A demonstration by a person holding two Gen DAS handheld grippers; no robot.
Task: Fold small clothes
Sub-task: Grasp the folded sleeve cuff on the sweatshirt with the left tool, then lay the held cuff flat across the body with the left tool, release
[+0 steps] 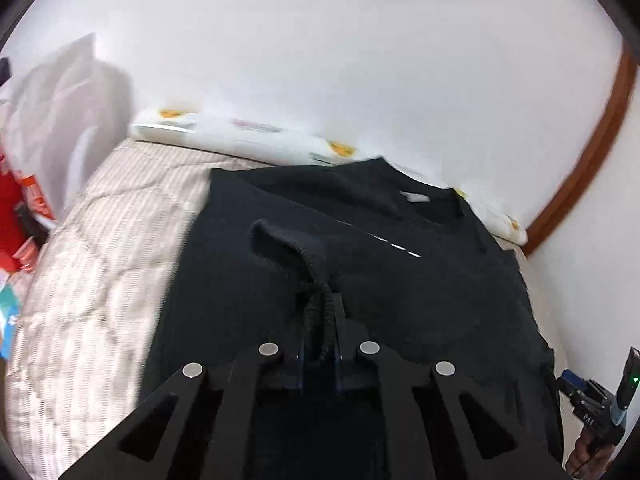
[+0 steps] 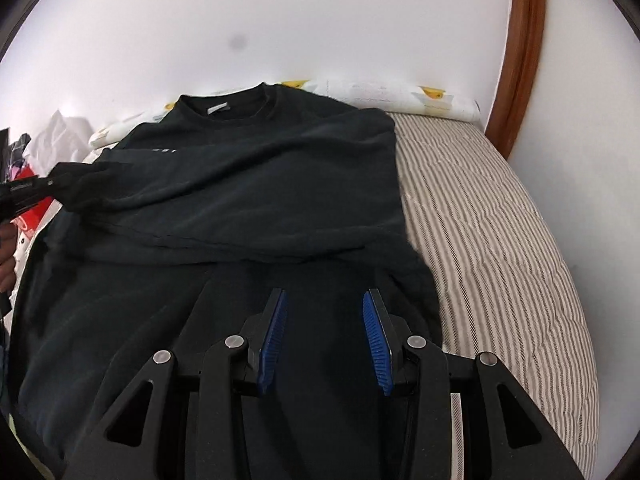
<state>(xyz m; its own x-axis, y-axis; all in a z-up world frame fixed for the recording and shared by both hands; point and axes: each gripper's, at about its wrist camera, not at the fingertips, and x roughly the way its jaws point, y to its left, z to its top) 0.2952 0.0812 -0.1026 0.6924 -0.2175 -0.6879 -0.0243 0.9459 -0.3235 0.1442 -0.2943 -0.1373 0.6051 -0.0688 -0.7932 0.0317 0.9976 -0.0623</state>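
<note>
A black long-sleeved top point(image 2: 256, 184) lies spread on a striped quilt point(image 2: 500, 240), its collar with a white label toward the wall. My left gripper point(image 1: 320, 312) is shut on the ribbed cuff of the top's sleeve point(image 1: 288, 240) and holds it lifted over the body of the top point(image 1: 420, 300). It shows in the right wrist view point(image 2: 64, 184) at the left edge with the sleeve in it. My right gripper point(image 2: 325, 300) is open and empty, low over the lower part of the top.
A patterned white pillow point(image 1: 248, 136) lies along the white wall behind the top. A curved wooden frame point(image 2: 524, 40) stands at the right. Red and white bags point(image 1: 24, 208) are piled at the left of the bed. The striped quilt point(image 1: 100, 260) extends left of the top.
</note>
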